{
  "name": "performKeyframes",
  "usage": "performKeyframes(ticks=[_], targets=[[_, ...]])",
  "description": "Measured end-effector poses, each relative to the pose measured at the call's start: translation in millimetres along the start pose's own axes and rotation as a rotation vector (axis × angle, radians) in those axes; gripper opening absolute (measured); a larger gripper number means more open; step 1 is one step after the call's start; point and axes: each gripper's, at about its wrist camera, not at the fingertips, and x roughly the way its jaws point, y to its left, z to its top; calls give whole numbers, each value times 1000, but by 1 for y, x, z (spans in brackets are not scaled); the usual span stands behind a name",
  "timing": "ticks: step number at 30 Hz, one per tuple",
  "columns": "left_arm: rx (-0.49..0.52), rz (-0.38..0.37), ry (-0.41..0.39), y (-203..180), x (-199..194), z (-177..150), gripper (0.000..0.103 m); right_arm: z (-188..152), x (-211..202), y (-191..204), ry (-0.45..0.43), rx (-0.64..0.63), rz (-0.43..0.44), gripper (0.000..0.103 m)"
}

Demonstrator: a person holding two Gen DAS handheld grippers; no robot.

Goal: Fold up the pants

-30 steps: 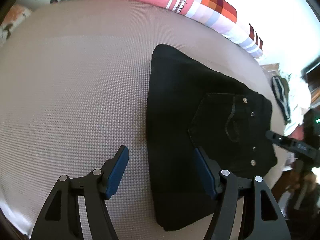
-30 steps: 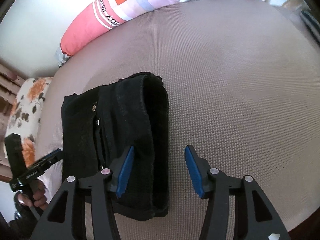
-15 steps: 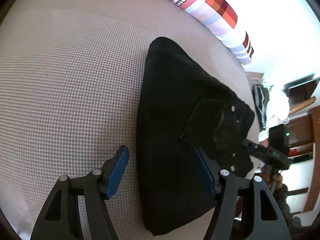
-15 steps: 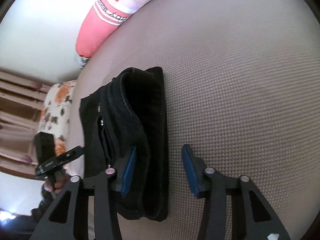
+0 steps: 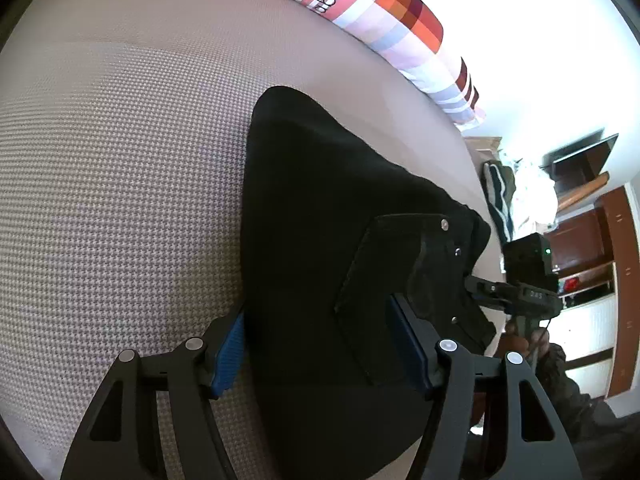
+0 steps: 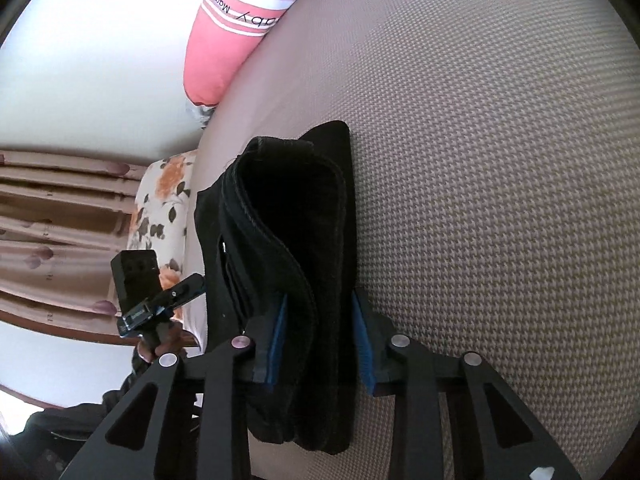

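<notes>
The black pants (image 5: 320,240) lie folded into a thick bundle on the beige woven bed cover (image 5: 120,160). My left gripper (image 5: 316,344) is open with its blue pads on either side of the bundle's near end. In the right wrist view the pants (image 6: 296,220) show as stacked folded layers. My right gripper (image 6: 320,340) has narrowed around those layers, its pads touching or nearly touching the cloth. The other gripper shows at the far edge in each view, in the left wrist view (image 5: 520,288) and the right wrist view (image 6: 156,300).
A long pink and checkered pillow (image 5: 380,20) lies along the back of the bed, also in the right wrist view (image 6: 232,40). A floral cushion (image 6: 164,208) and curtains are at the left. Wooden furniture (image 5: 592,240) and clothes stand beyond the bed's right edge.
Both grippers moved forward onto the folded pants, so the bundle now sits between each pair of fingers. The right gripper's fingers narrowed around the layers. Both views tilted.
</notes>
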Motion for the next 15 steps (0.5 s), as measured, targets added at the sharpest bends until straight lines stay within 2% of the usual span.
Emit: performKeyframes(ticks=[4,7,10,13,15], targets=[[-25,-31,-1,10,-6,-2,55,4,6,0,0,-6,41,29],[-60,-40,-4,20,-9,-2,41,4,9,4,-5,-17,51,30],[-97,-67,-5,30,-13,-4,38,2,6,5,-10,-20,45,32],[-95,-70,-4,34,-16,-5,37,-1,7,13,-16,-56,26,38],[-97,-72,2,38,-19,-6,37,-2,8,17,-12,-89,18,38]])
